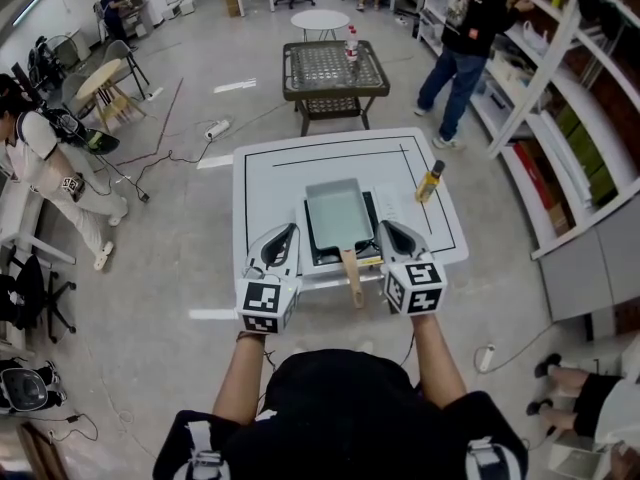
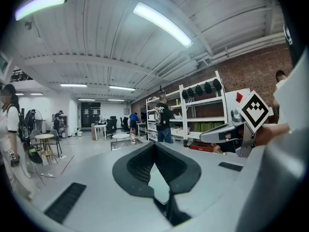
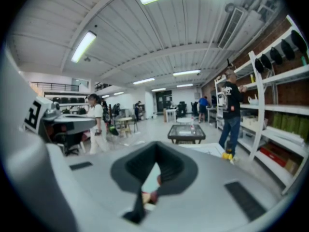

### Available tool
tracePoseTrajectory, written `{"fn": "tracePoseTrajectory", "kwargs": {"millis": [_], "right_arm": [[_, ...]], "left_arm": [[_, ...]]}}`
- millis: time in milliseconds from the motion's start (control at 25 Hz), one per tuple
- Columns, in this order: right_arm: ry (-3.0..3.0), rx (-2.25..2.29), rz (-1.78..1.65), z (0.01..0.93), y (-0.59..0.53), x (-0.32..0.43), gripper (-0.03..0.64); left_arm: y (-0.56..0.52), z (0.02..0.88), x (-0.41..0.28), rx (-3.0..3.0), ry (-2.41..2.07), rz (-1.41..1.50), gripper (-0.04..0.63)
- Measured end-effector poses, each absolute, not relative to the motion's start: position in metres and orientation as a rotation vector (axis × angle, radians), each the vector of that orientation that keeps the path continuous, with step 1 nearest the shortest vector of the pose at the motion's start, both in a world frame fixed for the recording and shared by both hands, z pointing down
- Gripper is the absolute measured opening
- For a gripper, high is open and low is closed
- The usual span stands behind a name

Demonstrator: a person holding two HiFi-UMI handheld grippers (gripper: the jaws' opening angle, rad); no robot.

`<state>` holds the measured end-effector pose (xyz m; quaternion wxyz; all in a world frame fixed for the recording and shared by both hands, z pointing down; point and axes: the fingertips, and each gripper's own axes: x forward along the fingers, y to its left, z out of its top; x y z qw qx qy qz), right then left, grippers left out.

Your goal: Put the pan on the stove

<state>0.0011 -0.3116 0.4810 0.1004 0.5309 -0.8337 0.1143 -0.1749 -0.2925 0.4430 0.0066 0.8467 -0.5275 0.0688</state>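
Left claw (image 1: 285,232) and right claw (image 1: 388,230), both closed on nothing, flank the stove (image 1: 371,211), on which the pan (image 1: 338,211) already sits, handle (image 1: 351,273) pointing between them, so placing looks done and next needs only drawing back.

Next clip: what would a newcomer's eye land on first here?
A pale rectangular pan sits on the black stove at the near edge of the white table, its wooden handle toward the wearer. The left gripper and right gripper flank it, both shut and empty. A yellow bottle stands toward the table's right.
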Motion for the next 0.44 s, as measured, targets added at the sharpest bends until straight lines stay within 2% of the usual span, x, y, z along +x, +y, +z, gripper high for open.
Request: {"fn": "tracePoseTrajectory", "kwargs": {"millis": [440], "right_arm": [[-2.438,1.567,0.351,0.494,-0.311,0.003,0.034]], "left_arm": [[-0.293,0.453,-0.174,2.642,-1.641,0.223,0.025]]}}
